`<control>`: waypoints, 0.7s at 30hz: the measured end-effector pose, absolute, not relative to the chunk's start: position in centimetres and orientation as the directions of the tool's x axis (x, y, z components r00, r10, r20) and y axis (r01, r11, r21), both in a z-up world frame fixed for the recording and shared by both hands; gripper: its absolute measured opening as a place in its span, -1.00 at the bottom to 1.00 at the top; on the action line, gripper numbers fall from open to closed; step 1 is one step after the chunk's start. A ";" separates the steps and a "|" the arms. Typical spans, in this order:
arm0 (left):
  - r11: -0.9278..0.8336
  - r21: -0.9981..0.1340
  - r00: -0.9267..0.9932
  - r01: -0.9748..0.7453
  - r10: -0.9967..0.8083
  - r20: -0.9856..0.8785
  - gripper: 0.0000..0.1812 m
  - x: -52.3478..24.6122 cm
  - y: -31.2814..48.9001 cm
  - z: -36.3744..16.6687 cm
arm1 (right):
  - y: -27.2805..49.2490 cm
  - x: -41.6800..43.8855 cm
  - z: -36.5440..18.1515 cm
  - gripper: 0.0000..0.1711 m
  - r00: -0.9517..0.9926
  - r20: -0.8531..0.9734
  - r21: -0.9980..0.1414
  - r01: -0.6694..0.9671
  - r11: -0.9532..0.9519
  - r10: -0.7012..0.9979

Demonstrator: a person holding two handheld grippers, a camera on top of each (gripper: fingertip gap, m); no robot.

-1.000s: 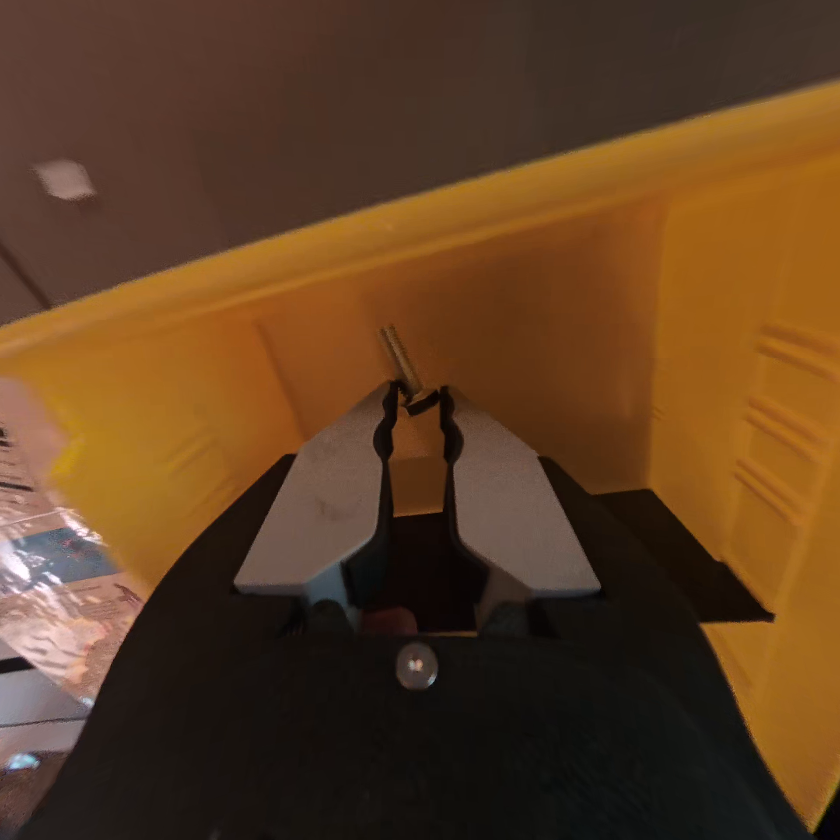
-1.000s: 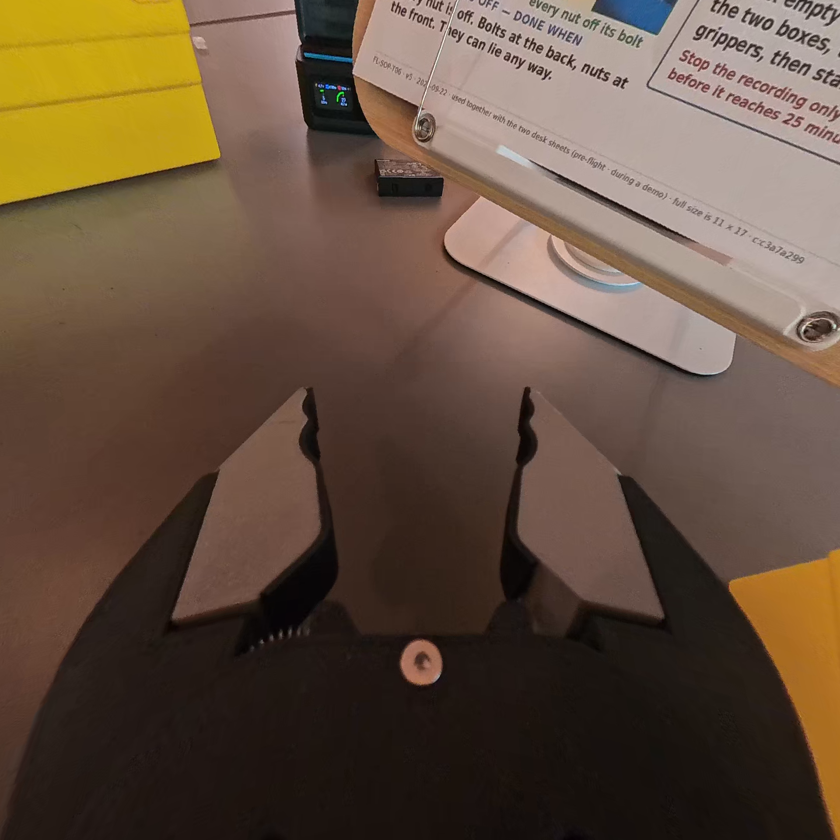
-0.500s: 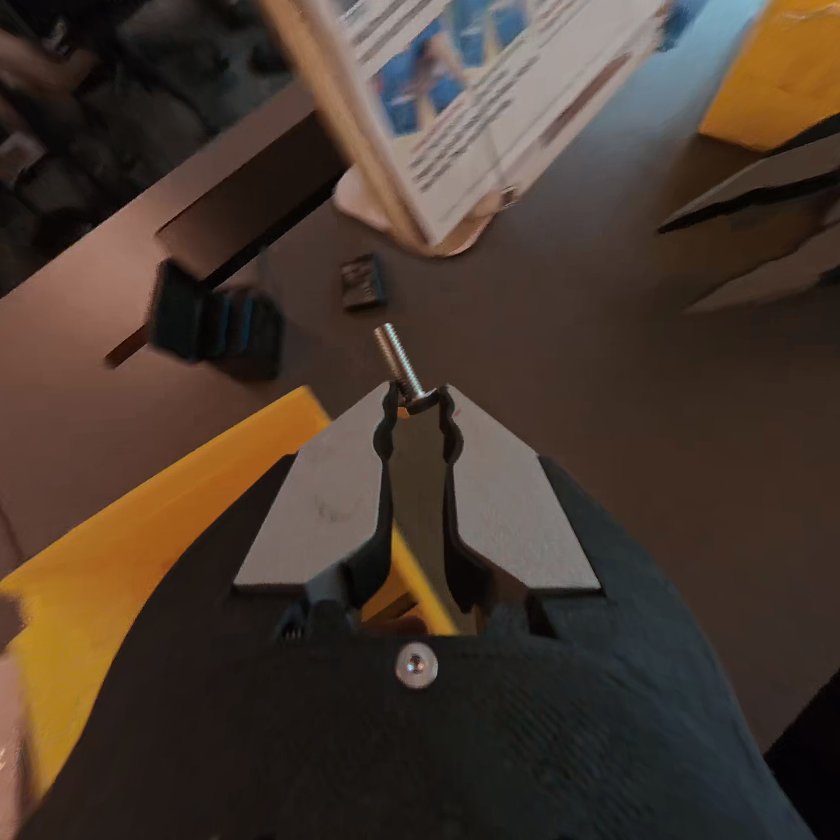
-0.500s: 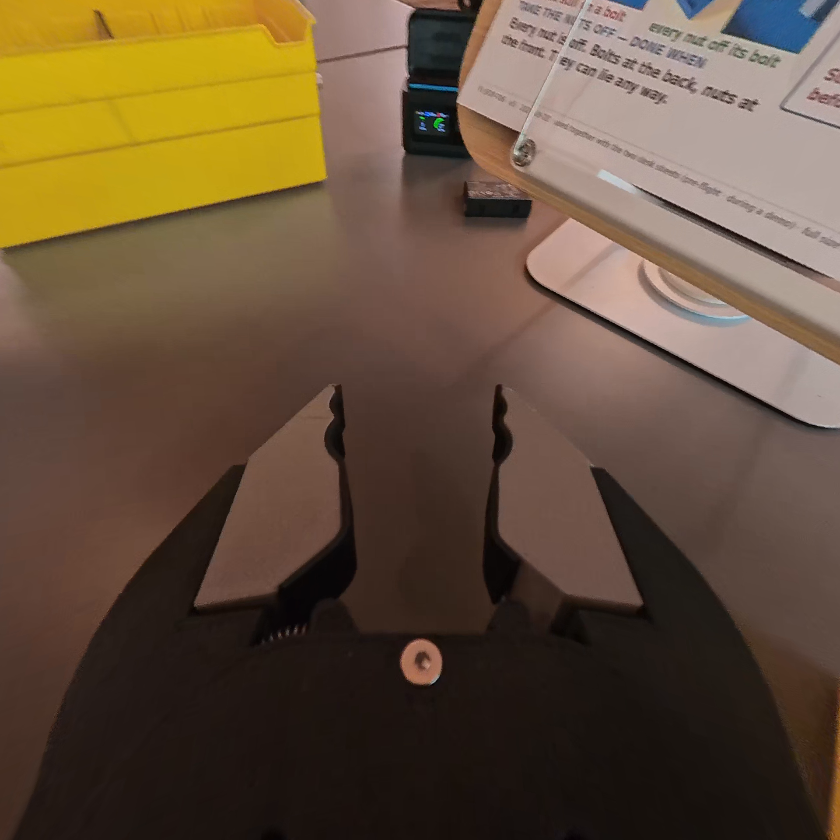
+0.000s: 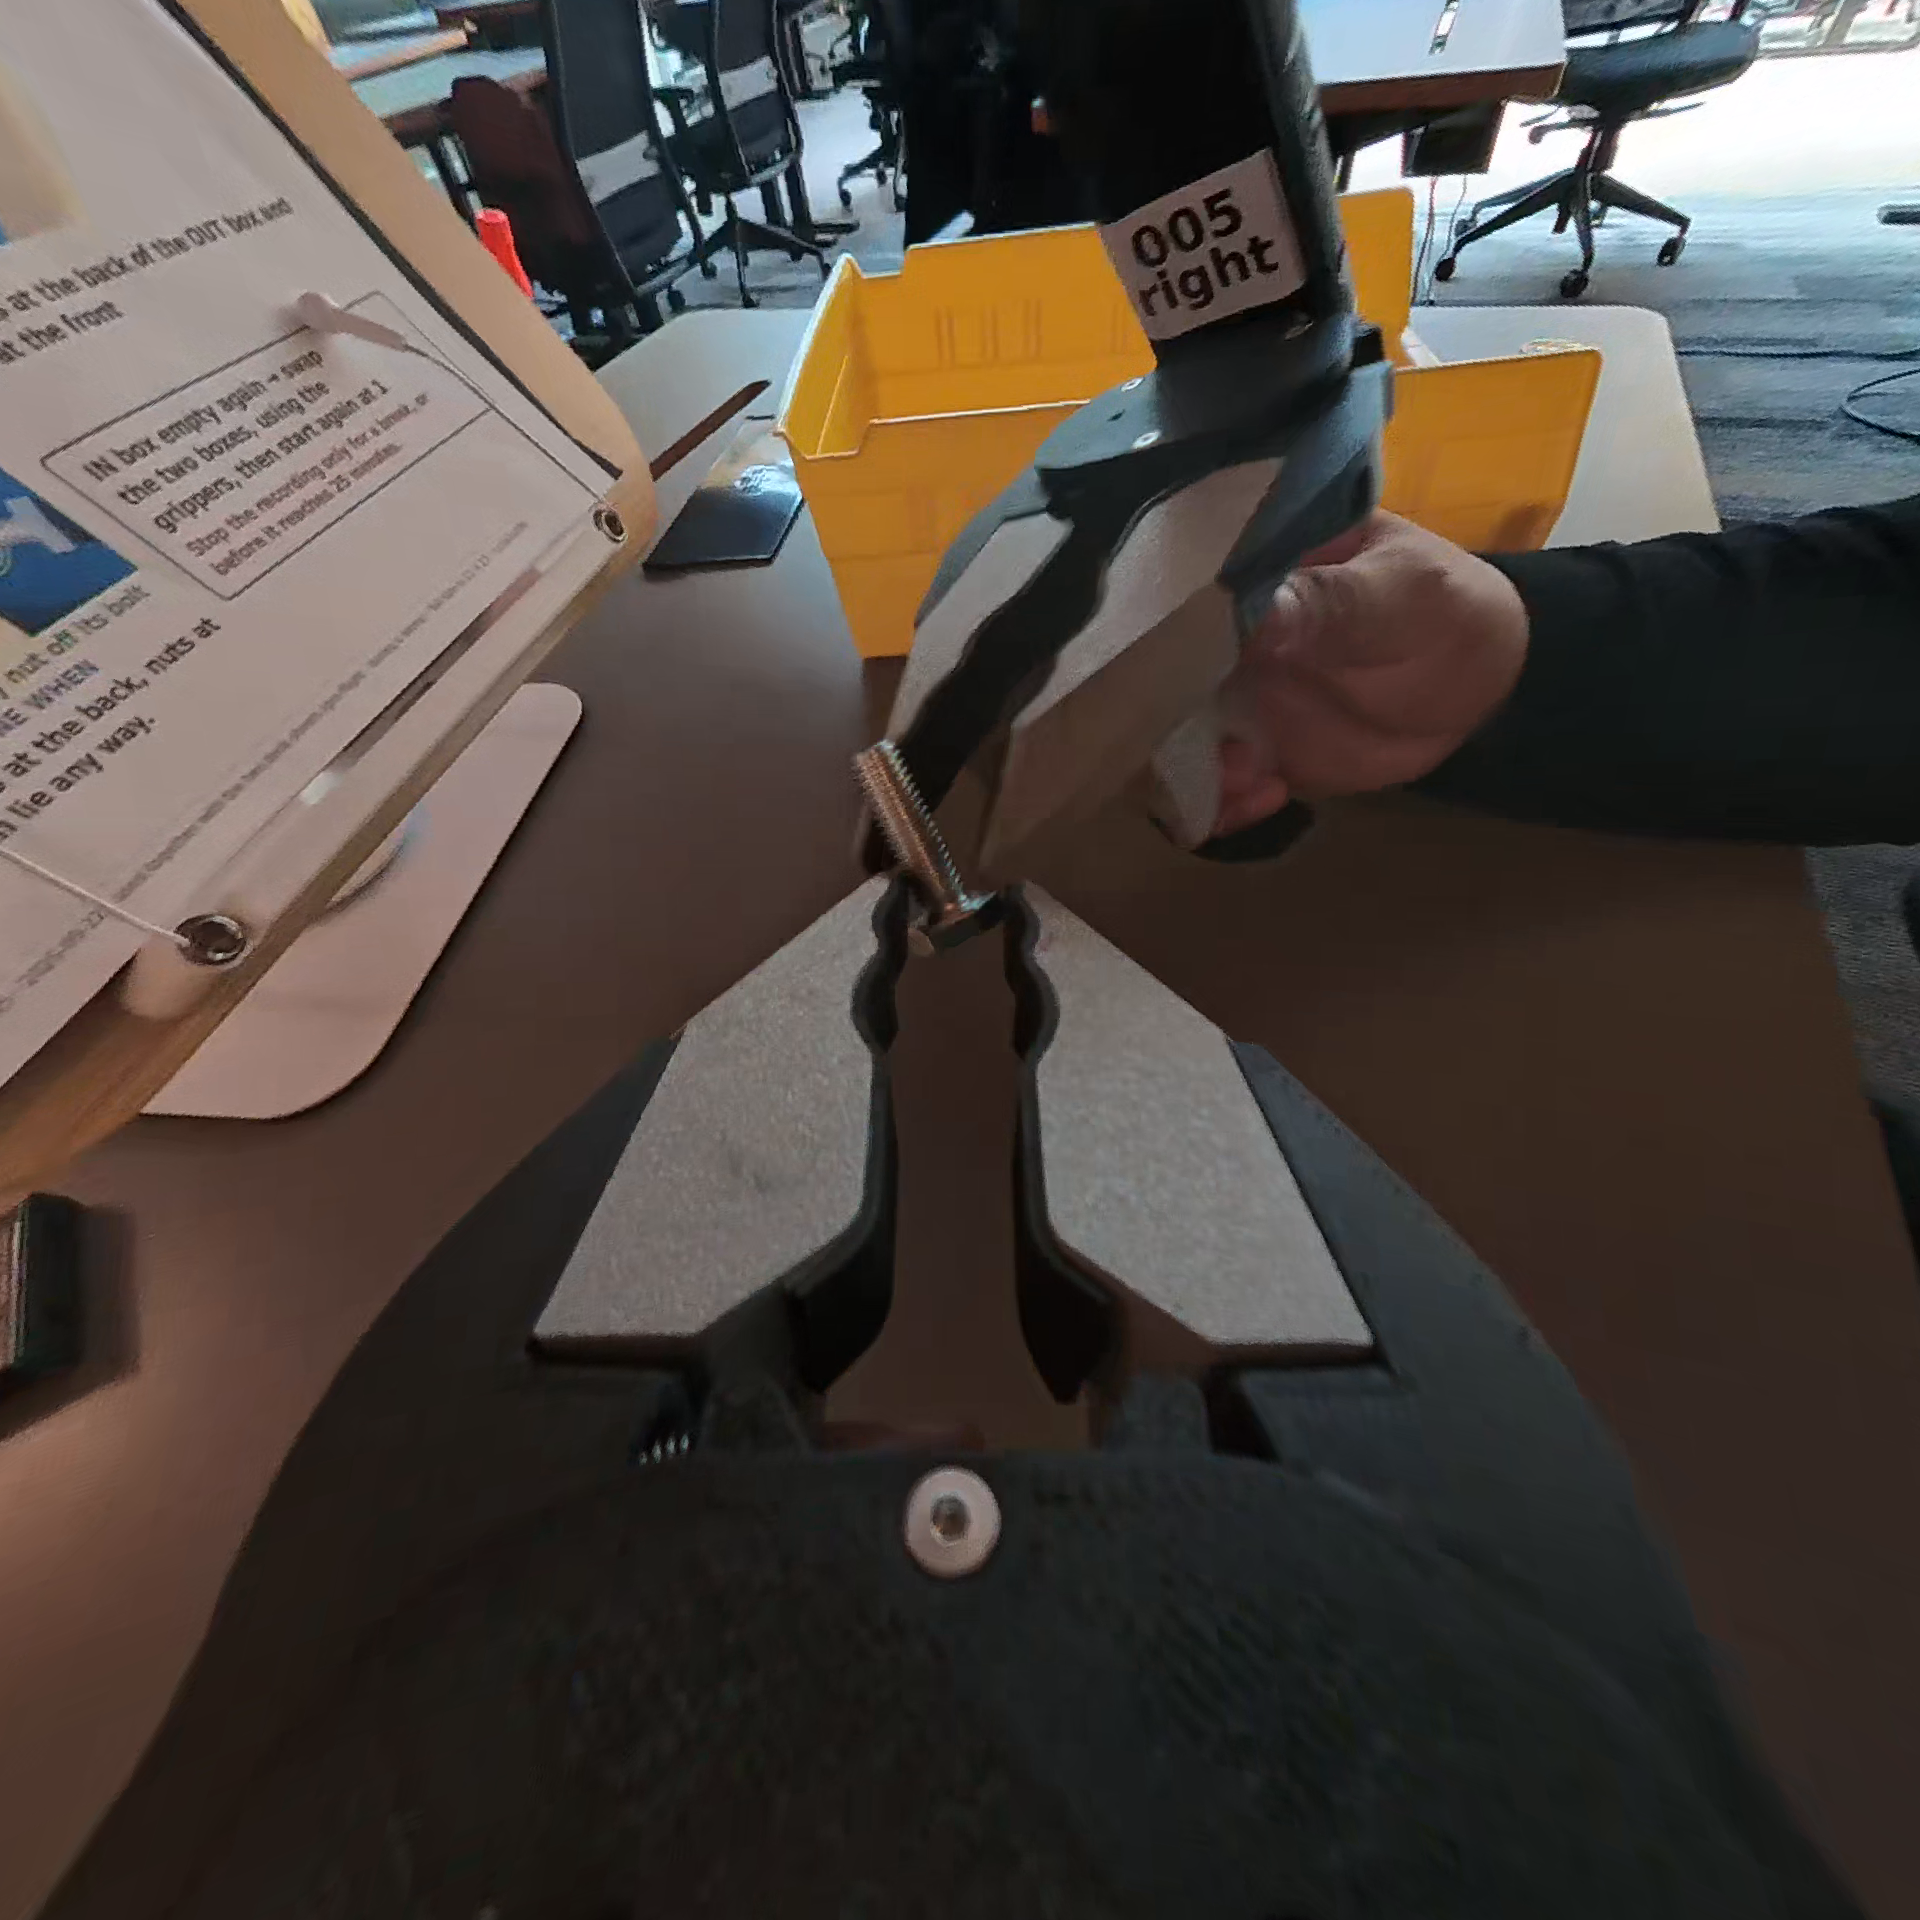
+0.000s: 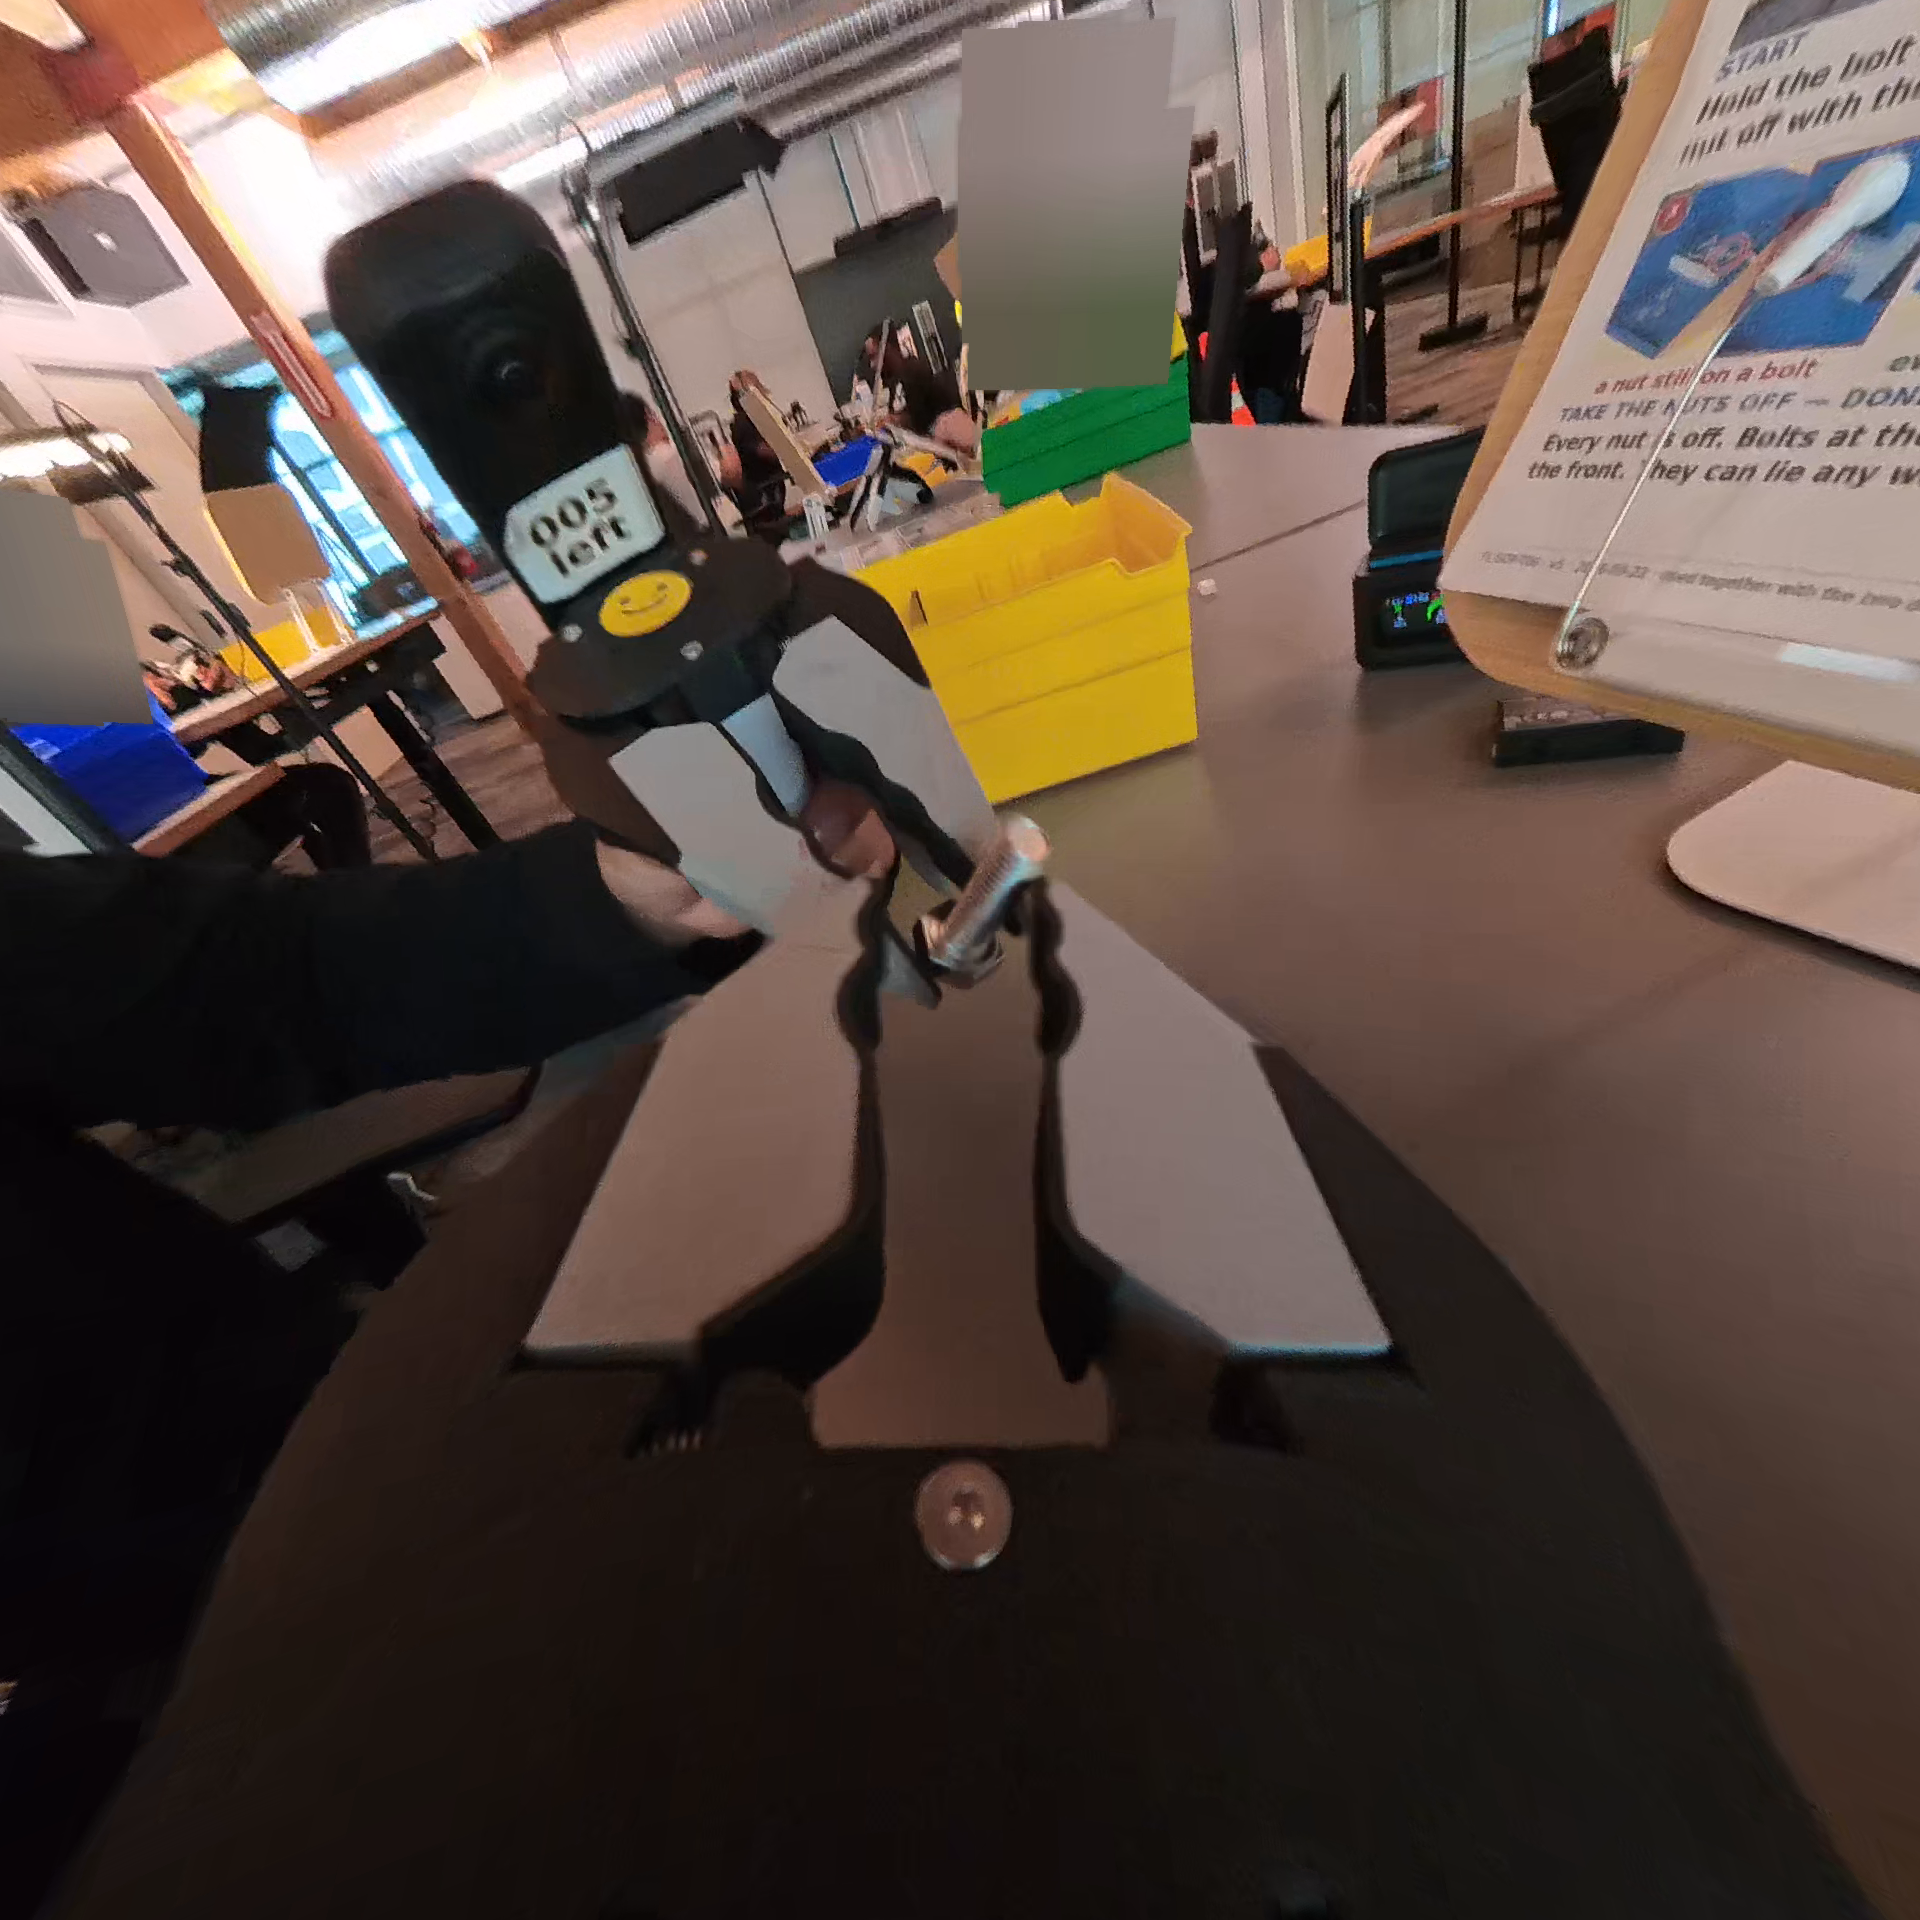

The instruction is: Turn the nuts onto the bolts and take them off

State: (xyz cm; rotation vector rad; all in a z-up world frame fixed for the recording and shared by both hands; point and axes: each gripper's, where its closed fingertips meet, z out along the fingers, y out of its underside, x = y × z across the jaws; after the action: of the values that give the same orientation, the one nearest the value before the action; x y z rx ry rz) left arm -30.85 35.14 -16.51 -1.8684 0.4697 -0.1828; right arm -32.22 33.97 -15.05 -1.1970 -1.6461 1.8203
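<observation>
Left wrist view: both grippers meet in the air above the dark tabletop [image 5: 1455, 1091], with a bolt between them.
Tabletop: dark brown and matt; carries a sign stand, yellow bins and small black devices.
Sign stand: wooden board with a printed sheet [image 5: 239, 436] on a white foot, along the tabletop's left edge in the left wrist view; at the right edge in the right wrist view [image 6: 1714, 343].
Yellow bin, far: open-topped [image 5: 935, 457], toward the far edge of the tabletop, behind the right gripper.
Yellow bin, second: stepped front [image 6: 1060, 665], seen in the right wrist view toward the far edge, behind the left gripper.
Left gripper: [image 5: 954, 914] jaws drawn in on the bolt's hex head, pinched at the very tips; seen from the front in the right wrist view [image 6: 904, 935].
Right gripper: [image 6: 951, 940] jaws parted, standing either side of the bolt's shank; whether they touch it, cannot tell. In the left wrist view [image 5: 925, 800] it comes in from above, tips at the threaded end.
Hand: [image 5: 1371, 665] in a dark sleeve, holding the right gripper's handle.
Black device: small lit screen [image 6: 1408, 592], just beside the stand's board.
Bolt: silver, threaded [image 5: 909, 821], held off the tabletop, head in the left gripper, shank tilted up and left toward the right gripper [image 6: 987, 894].
Nut: none can be made out on the shank.
</observation>
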 end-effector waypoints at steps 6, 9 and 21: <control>-0.303 -0.924 0.881 -0.235 -0.467 -0.070 -0.82 -30.4 36.0 -18.3 | 34.9 -32.7 -17.2 -0.88 -0.491 -0.305 -0.933 0.324 -0.154 0.816; -0.366 -0.919 0.883 -0.150 -0.468 0.042 -0.81 -31.0 36.4 -20.2 | 35.5 -33.3 -19.4 -0.88 -0.436 -0.255 -0.918 0.389 -0.075 0.863; -0.593 -0.803 0.988 -0.063 -0.152 0.035 -0.71 -38.6 36.1 -24.9 | 39.8 -33.6 -26.0 -0.93 -0.268 0.153 -0.750 0.595 0.288 0.951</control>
State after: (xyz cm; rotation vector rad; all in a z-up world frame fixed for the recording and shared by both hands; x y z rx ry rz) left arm -38.55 36.12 -24.93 -2.2056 0.1498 -0.1236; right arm -33.63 39.75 -26.02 -1.3795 -1.9615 0.7665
